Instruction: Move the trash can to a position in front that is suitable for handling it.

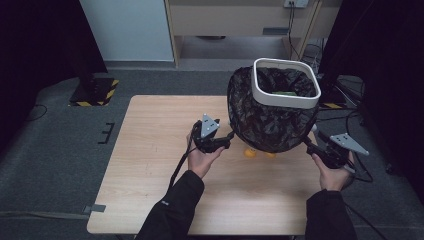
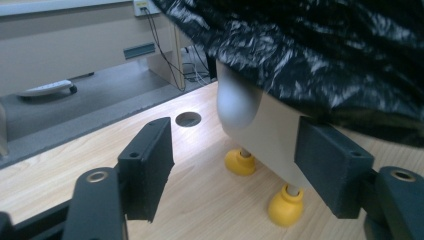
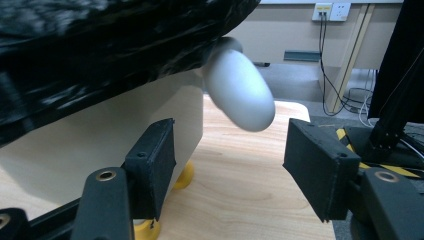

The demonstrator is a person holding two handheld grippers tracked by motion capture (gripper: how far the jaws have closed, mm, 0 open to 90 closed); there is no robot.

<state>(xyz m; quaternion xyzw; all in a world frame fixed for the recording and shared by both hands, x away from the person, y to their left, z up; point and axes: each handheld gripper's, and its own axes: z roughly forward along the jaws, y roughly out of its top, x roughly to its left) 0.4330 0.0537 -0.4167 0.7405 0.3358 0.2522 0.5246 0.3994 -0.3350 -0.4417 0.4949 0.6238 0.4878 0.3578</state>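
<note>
While both forearms reach in from the bottom of the high view, the left hand [image 1: 204, 159] holds the left hand-held gripper [image 1: 226, 141] at the lower left of a white bin [image 1: 286, 98] that stands near the far right part of the tabletop [image 1: 150, 165], and the right hand [image 1: 334, 176] holds the right hand-held gripper [image 1: 310, 145] at the bin's lower right. A black bag [image 1: 260, 122] lines the bin and hangs in a wide bulge over its outside, hiding most of the wall; two yellow feet [image 1: 250, 153] peek out beneath it. From this view the jaw tips are too small and dark to judge.

In the left gripper view the jaws stand spread with bare tabletop between them. The right-hand jaw lies against or just before the bin's pale wall [image 2: 270, 135]; contact cannot be told. The bag [image 2: 320, 55] covers the upper part, and two yellow feet [image 2: 286, 205] rest on the wood.

In the right gripper view the jaws are likewise spread, nothing pinched. The left-hand jaw overlaps the bin wall [image 3: 100, 145], touching or not is unclear. A rounded white handle [image 3: 242, 92] juts out below the blurred bag [image 3: 100, 45], and the feet [image 3: 184, 176] are partly hidden.
</note>
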